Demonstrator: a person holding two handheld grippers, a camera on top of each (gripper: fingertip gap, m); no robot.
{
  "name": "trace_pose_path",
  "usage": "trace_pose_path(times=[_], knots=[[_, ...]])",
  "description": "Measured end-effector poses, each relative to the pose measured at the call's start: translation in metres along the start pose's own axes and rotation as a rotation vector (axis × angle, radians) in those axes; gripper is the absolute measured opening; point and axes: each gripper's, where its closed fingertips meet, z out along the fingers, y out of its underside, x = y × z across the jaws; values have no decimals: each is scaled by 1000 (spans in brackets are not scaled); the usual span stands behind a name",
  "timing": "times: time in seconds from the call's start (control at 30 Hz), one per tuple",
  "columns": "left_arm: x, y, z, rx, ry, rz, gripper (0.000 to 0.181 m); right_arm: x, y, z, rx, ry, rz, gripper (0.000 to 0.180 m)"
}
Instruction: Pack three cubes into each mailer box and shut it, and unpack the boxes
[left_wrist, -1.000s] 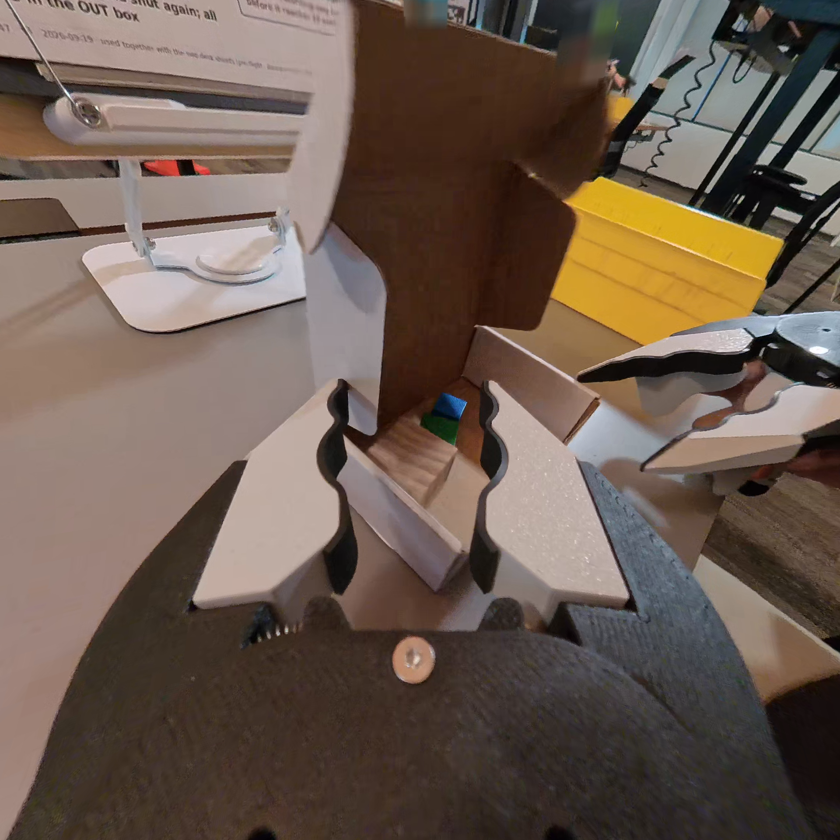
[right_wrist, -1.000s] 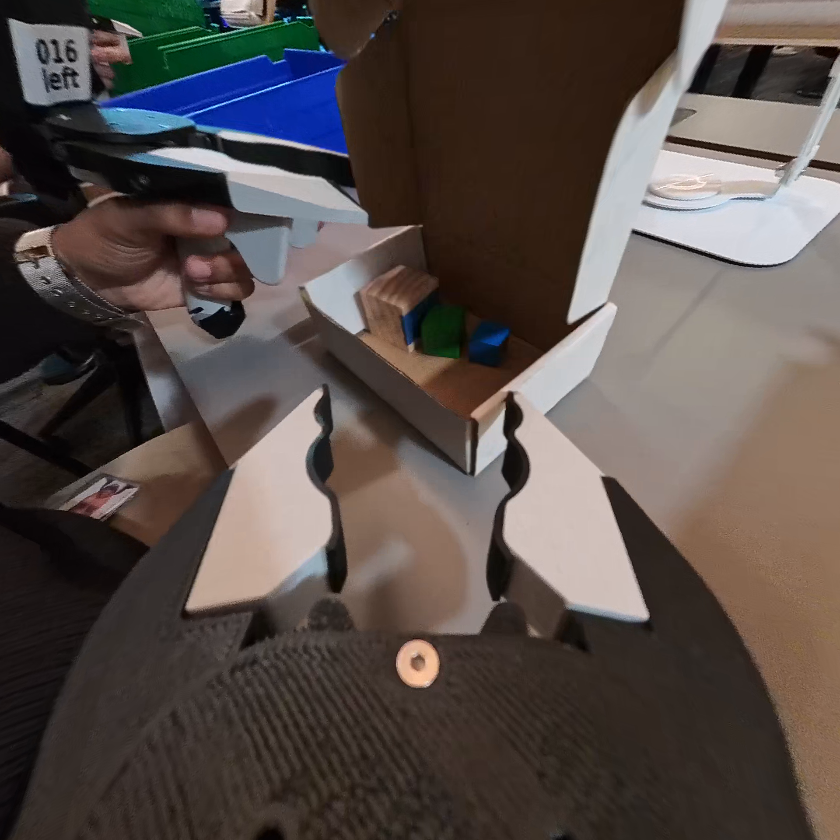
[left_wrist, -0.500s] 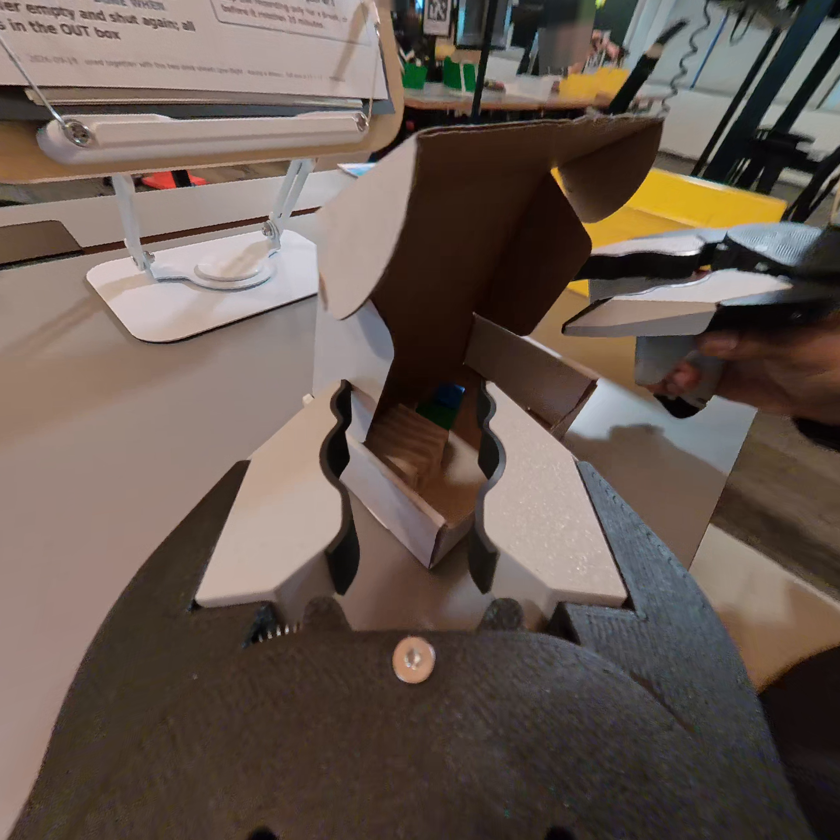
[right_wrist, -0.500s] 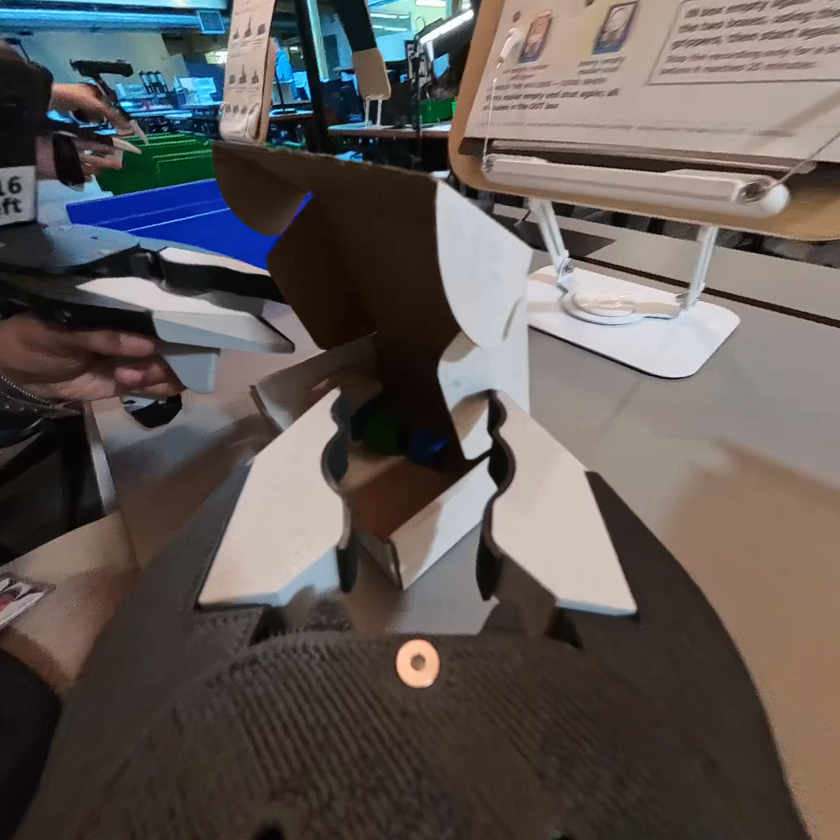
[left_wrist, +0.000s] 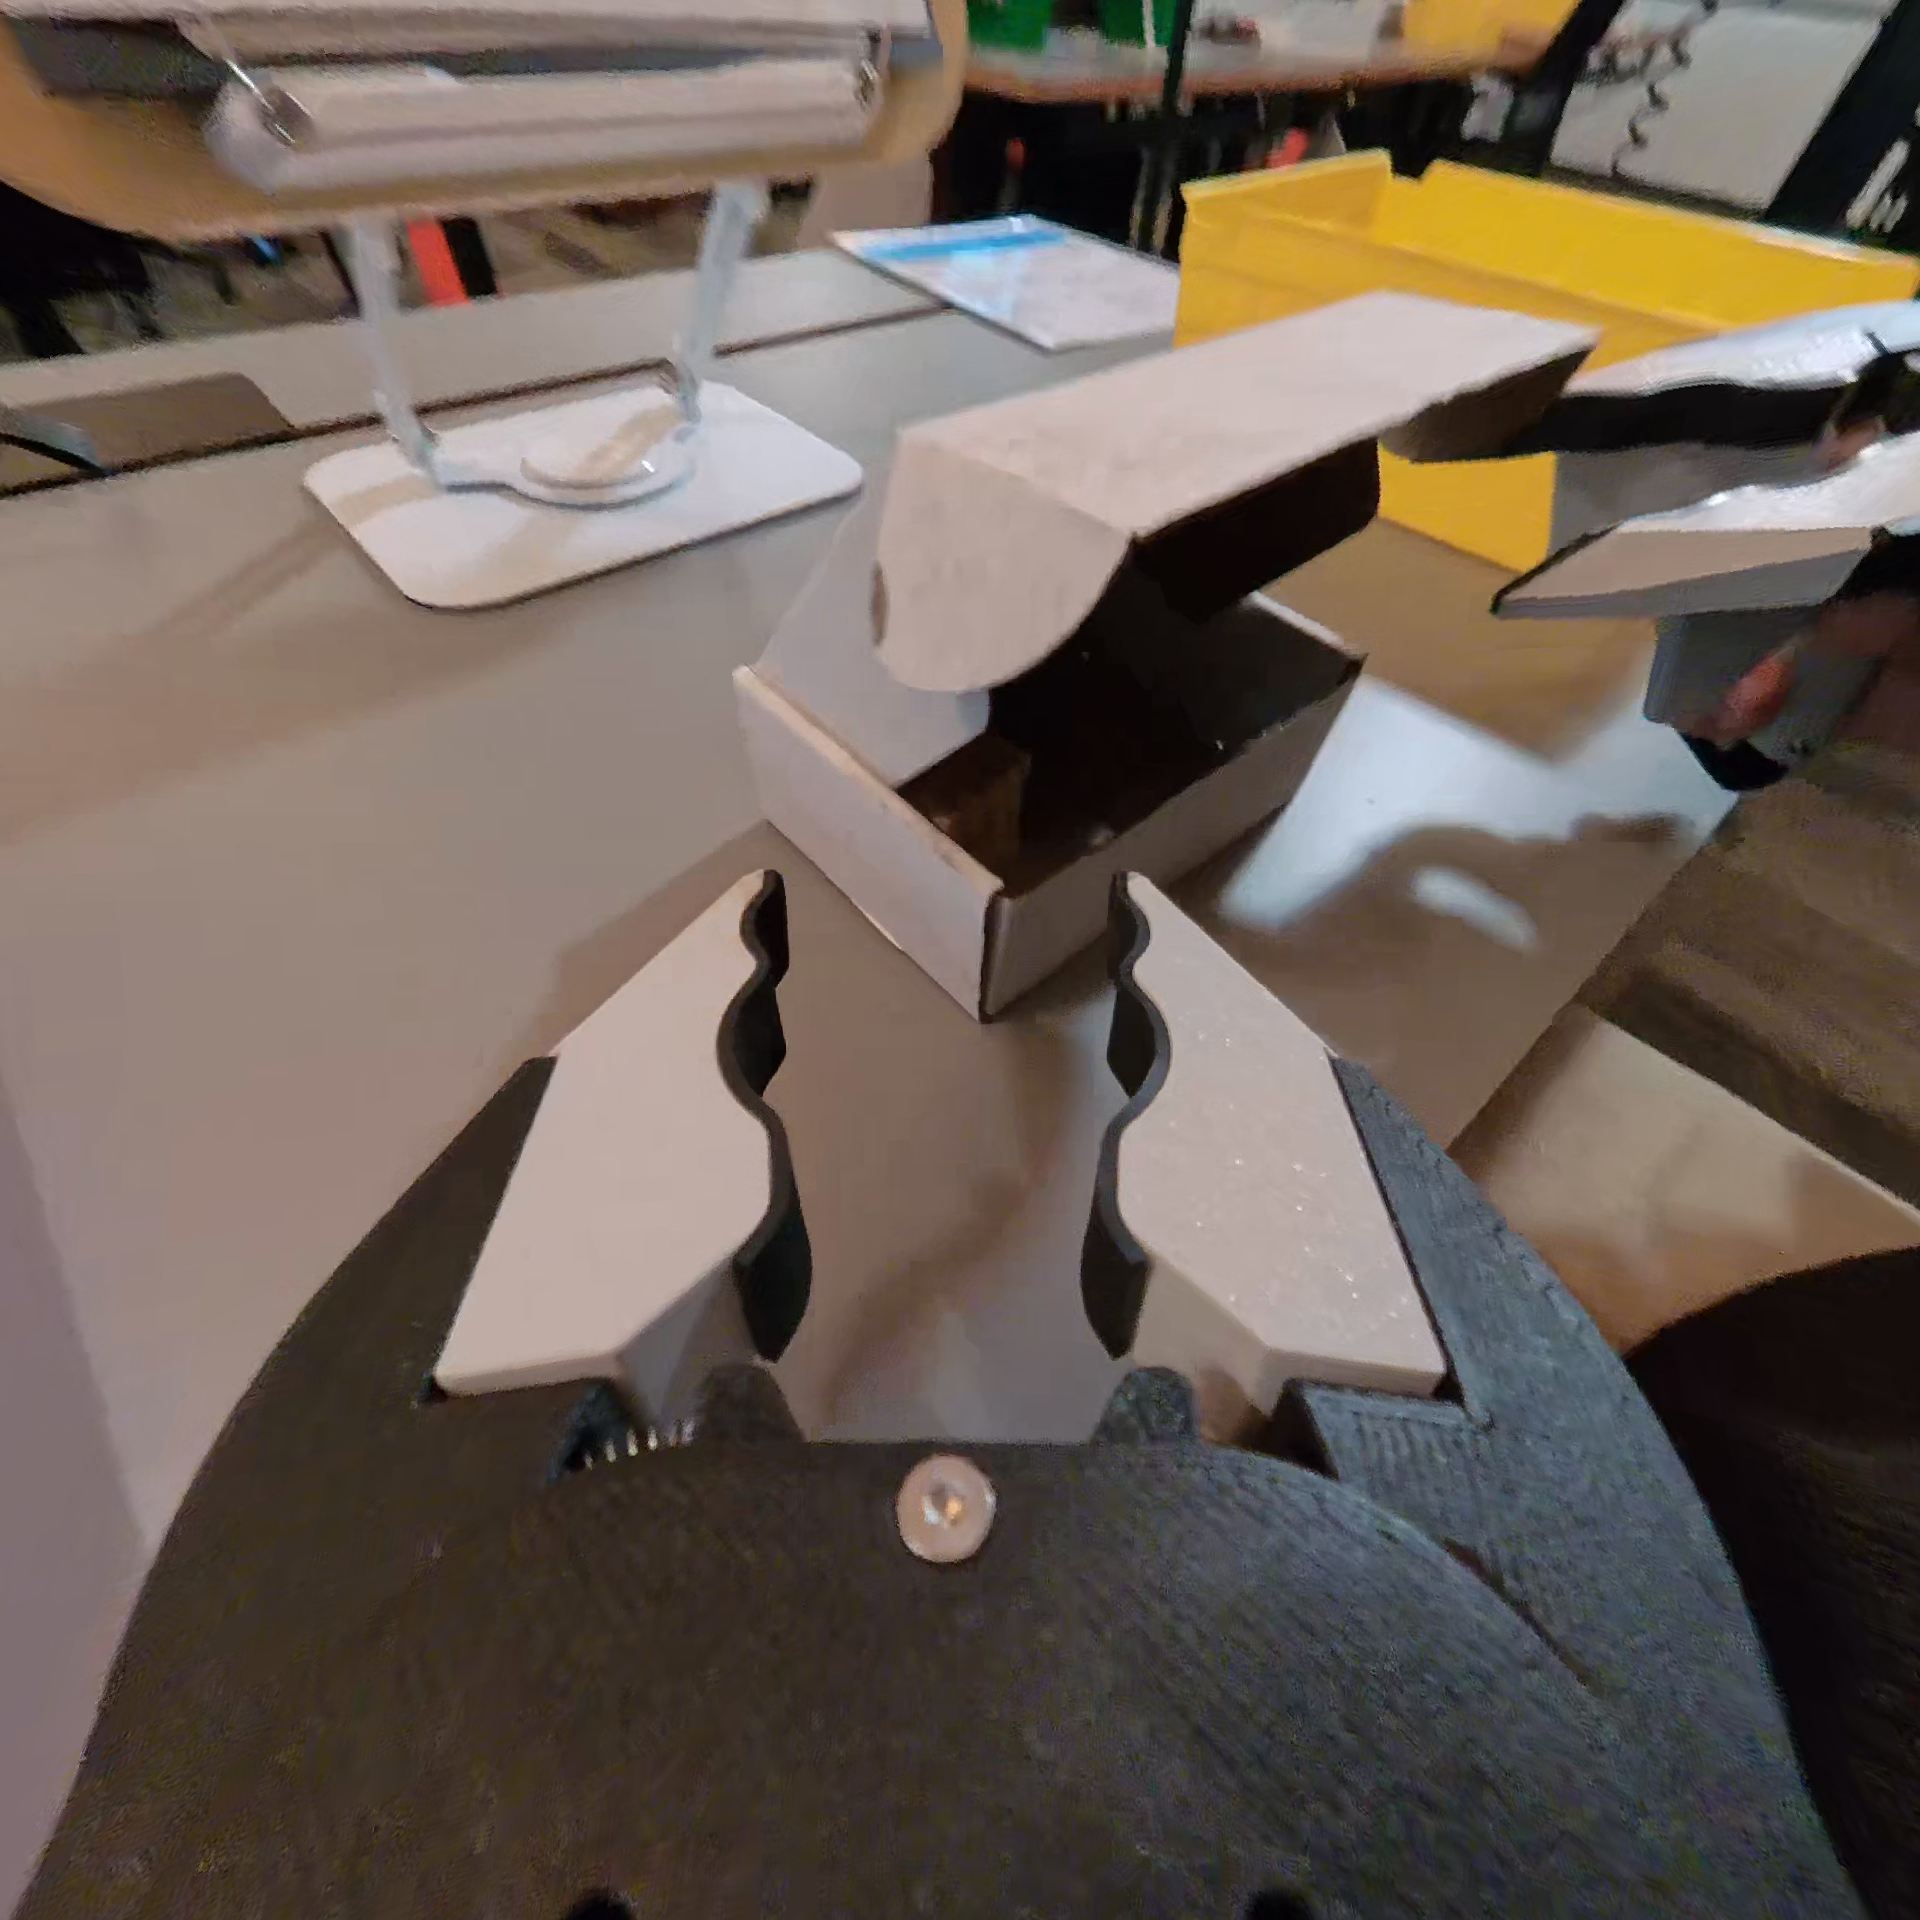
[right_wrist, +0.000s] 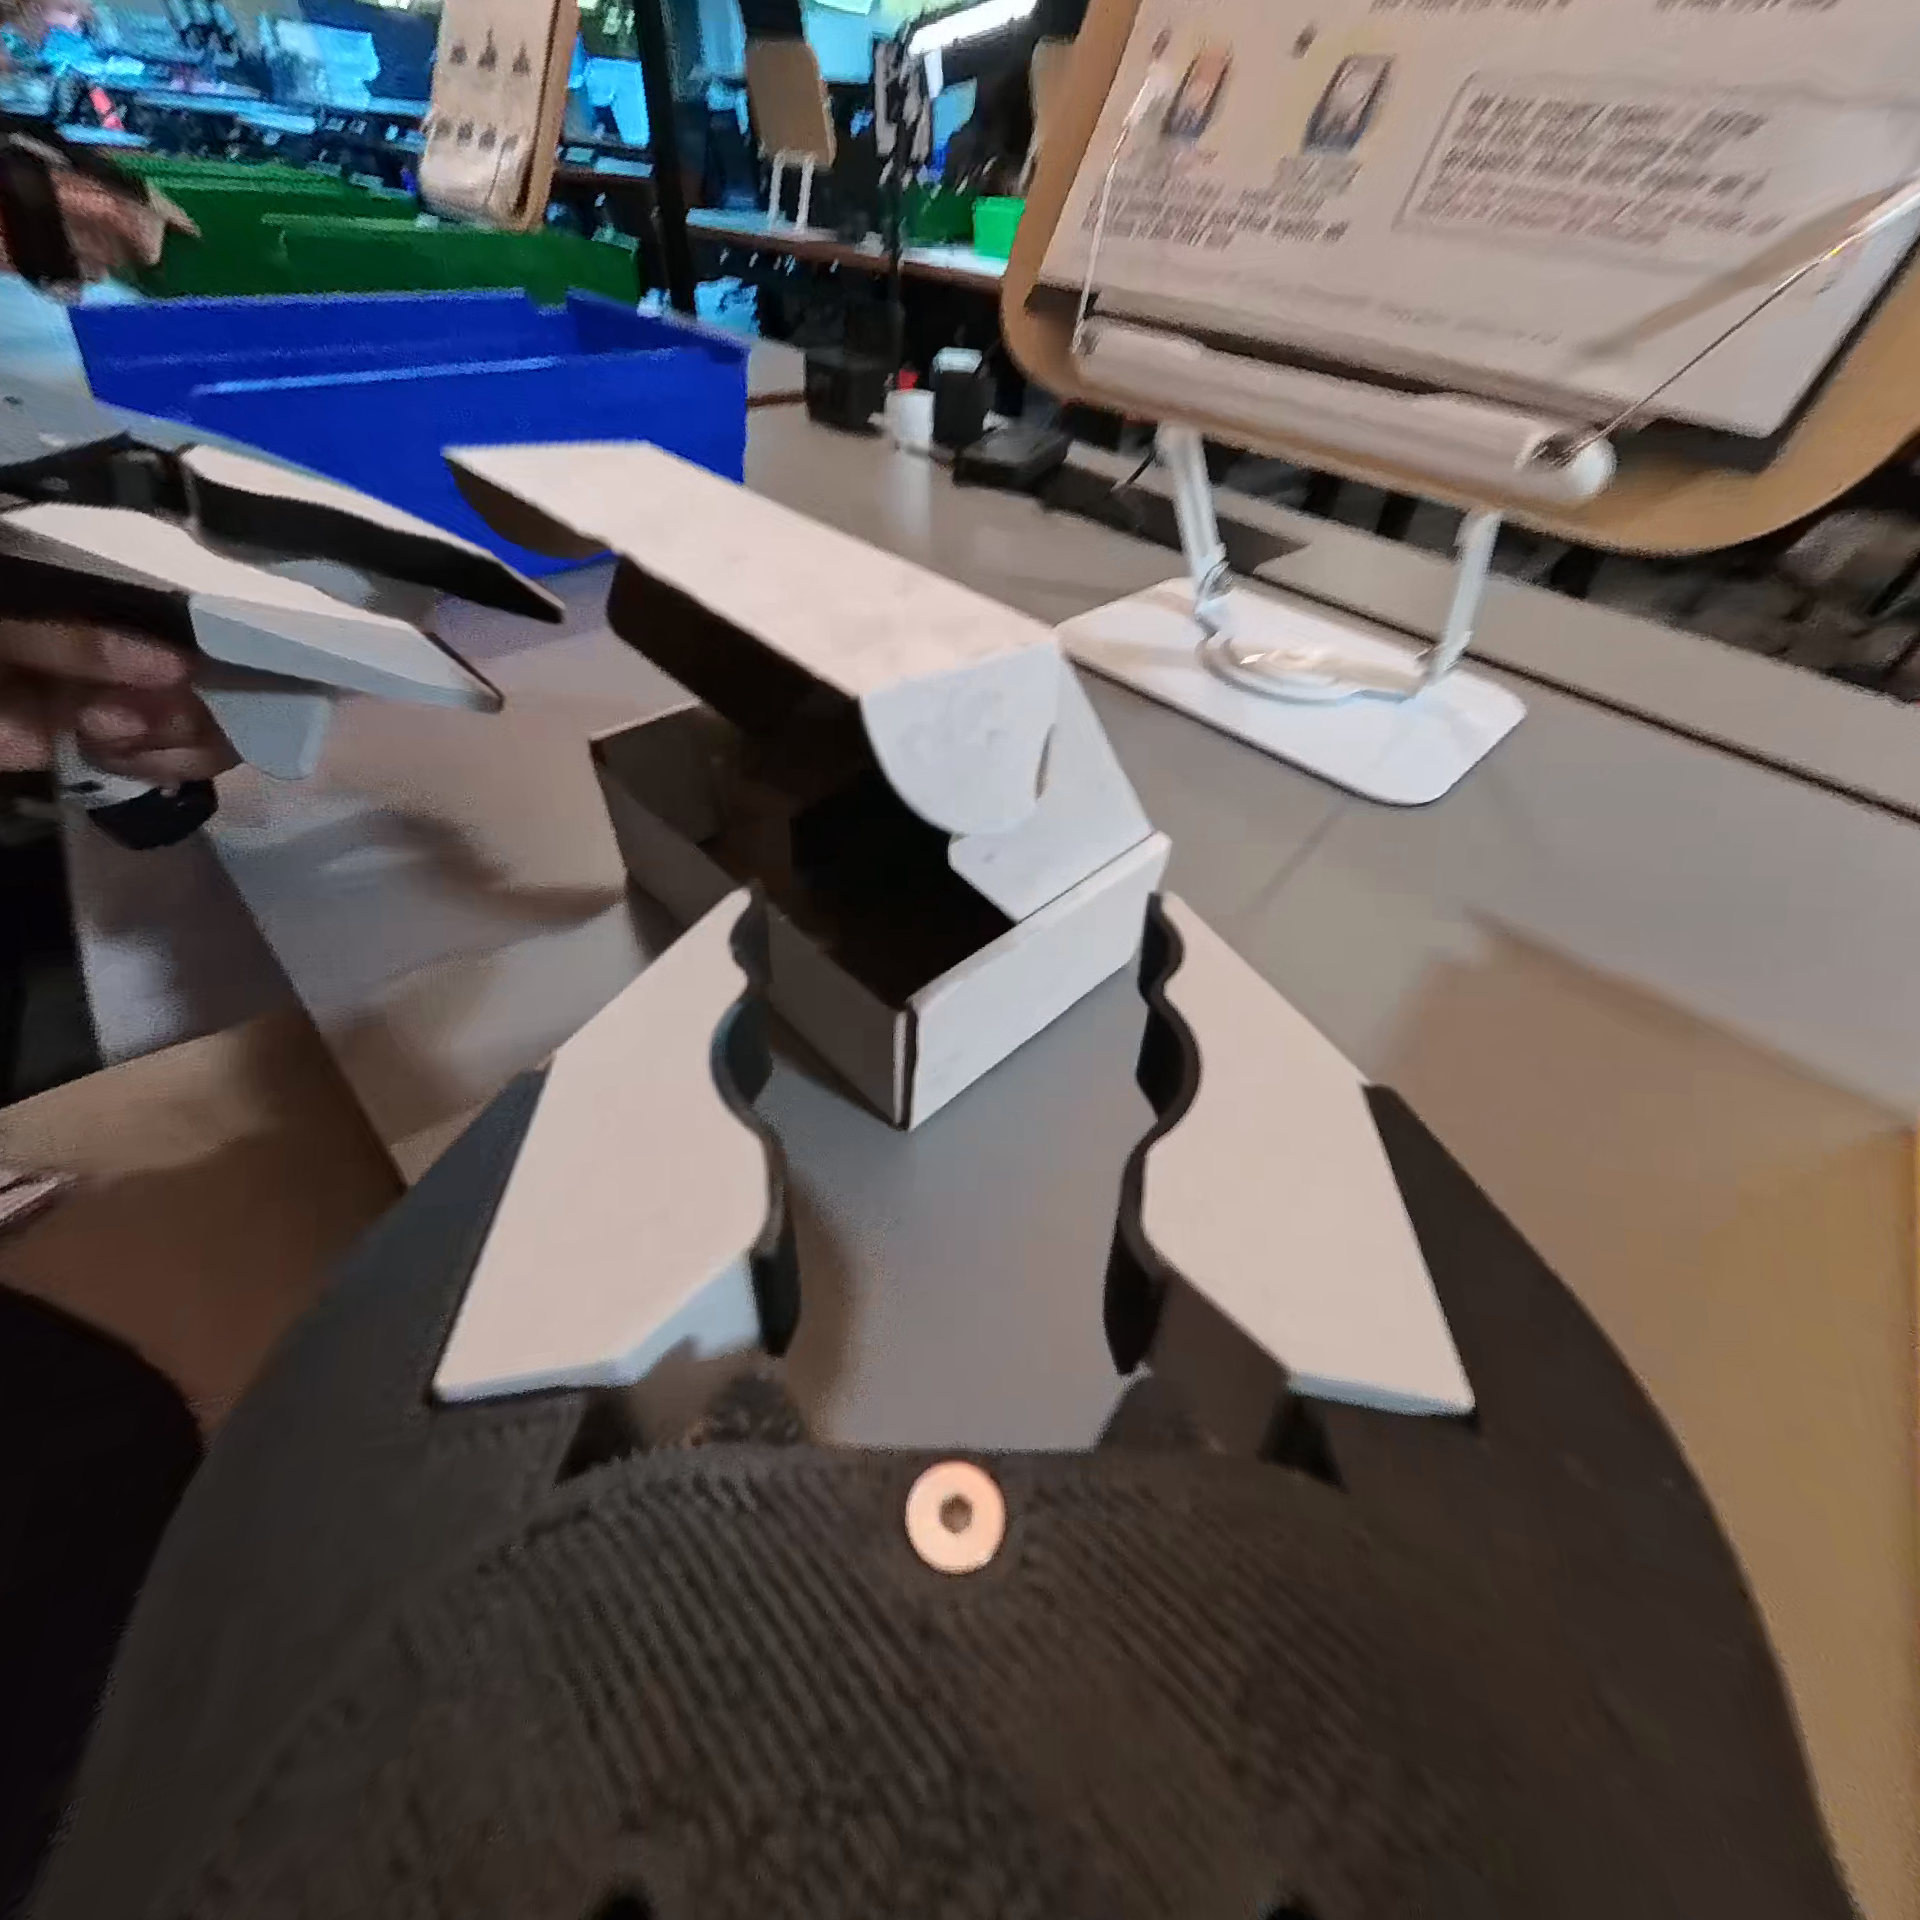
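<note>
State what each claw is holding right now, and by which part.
Nothing. The left claw and right claw are both open and empty; the box sits between them with its lid half-closed, ungripped.

We can make out printed lines and small coloured pictures on the sheet (right_wrist: 1475, 166) clipped to the stand (right_wrist: 1340, 665), ahead and to the right of the right gripper's jaws, but motion blur leaves nothing legible. The mailer box (right_wrist: 935, 935) just ahead of the jaws bears no print.
</note>
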Motion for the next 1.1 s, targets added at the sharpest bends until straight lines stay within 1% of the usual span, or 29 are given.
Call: trace_pose_path(times=[0.07, 0.23, 0.4, 0.5, 0.6, 0.67, 0.73, 0.93, 1.1], knots=[[-5, -13, 0, 60, -26, -1, 60, 4, -10, -1, 44, 29, -25, 66], [-7, -20, 14, 89, -87, 85, 58, 2, -7, 7, 16, 82, -128, 62], [2, -37, 5, 186, -137, 217, 46, -4, -16, 11, 60, 113, -259, 40], [4, -38, 6, 190, -155, 269, 41, -4, -15, 14, 53, 124, -284, 31], [4, -36, 9, 177, -155, 251, 30, -2, -20, 12, 78, 131, -273, 24], [4, -37, 9, 183, -157, 254, 17, 0, -23, 9, 93, 136, -262, 18], [4, -38, 8, 187, -157, 256, 12, 1, -24, 8, 103, 132, -254, 12], [14, -34, 8, 175, -104, 262, 8, -4, -23, 5, 87, 101, -242, 10], [22, -31, 5, 167, -67, 272, 8, -6, -21, -1, 67, 51, -181, 10]])
